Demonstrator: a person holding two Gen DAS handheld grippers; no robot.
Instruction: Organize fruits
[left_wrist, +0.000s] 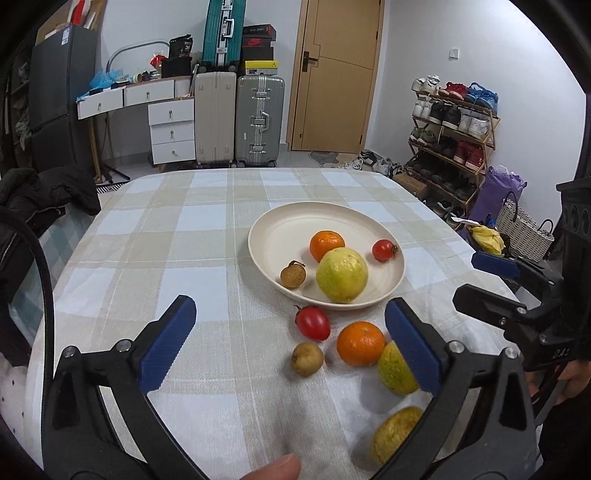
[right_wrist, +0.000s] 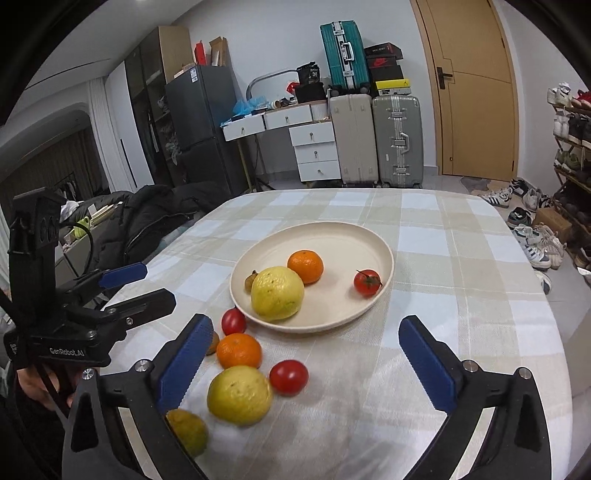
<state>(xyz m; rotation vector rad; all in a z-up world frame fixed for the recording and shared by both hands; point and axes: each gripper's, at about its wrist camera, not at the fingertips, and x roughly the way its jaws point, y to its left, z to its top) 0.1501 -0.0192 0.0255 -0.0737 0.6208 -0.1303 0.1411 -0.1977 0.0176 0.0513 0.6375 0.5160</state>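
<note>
Both the left gripper (left_wrist: 290, 345) and right gripper (right_wrist: 306, 354) gape wide, empty; the loose round yellow-green guava (right_wrist: 239, 395) near the round cream plate (right_wrist: 373, 236) could roll if nudged.

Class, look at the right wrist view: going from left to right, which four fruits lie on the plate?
Small brown fruit → yellow-green guava → orange tangerine → red tomato, all on the cream plate.

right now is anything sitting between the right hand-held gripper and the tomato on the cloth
Nothing visible. The right hand-held gripper stands open, and the loose tomato lies on the cloth in the gap between its fingers. The yellow-green fruit sits close beside the tomato, to its left in the right wrist view.
</note>
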